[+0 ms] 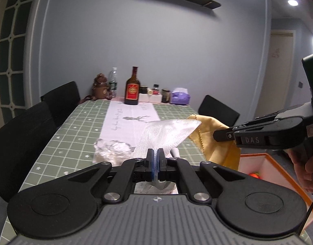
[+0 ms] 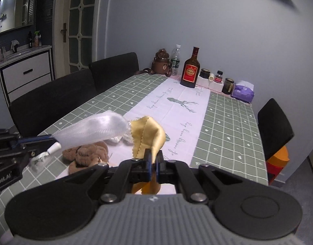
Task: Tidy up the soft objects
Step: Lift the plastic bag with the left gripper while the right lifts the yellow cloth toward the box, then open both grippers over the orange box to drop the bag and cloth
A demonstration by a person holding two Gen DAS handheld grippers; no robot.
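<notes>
a: what do the left gripper (image 1: 155, 157) fingers have?
b: they're clenched on a white mesh cloth (image 1: 166, 131), lifted above the worktop (image 1: 54, 143).
a: and the right gripper (image 2: 153, 159)?
b: its fingers are pinched on a yellow cloth (image 2: 148, 131), also in the air, just beside the mesh.
a: anything left lying?
b: a brown plush piece (image 2: 87, 155) and some crumpled clear plastic (image 1: 111, 153) on the worktop.

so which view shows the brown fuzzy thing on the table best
The right wrist view: the brown fuzzy thing lies in plain sight on the table, under the white mesh cloth. The left wrist view does not show it at all.
</notes>
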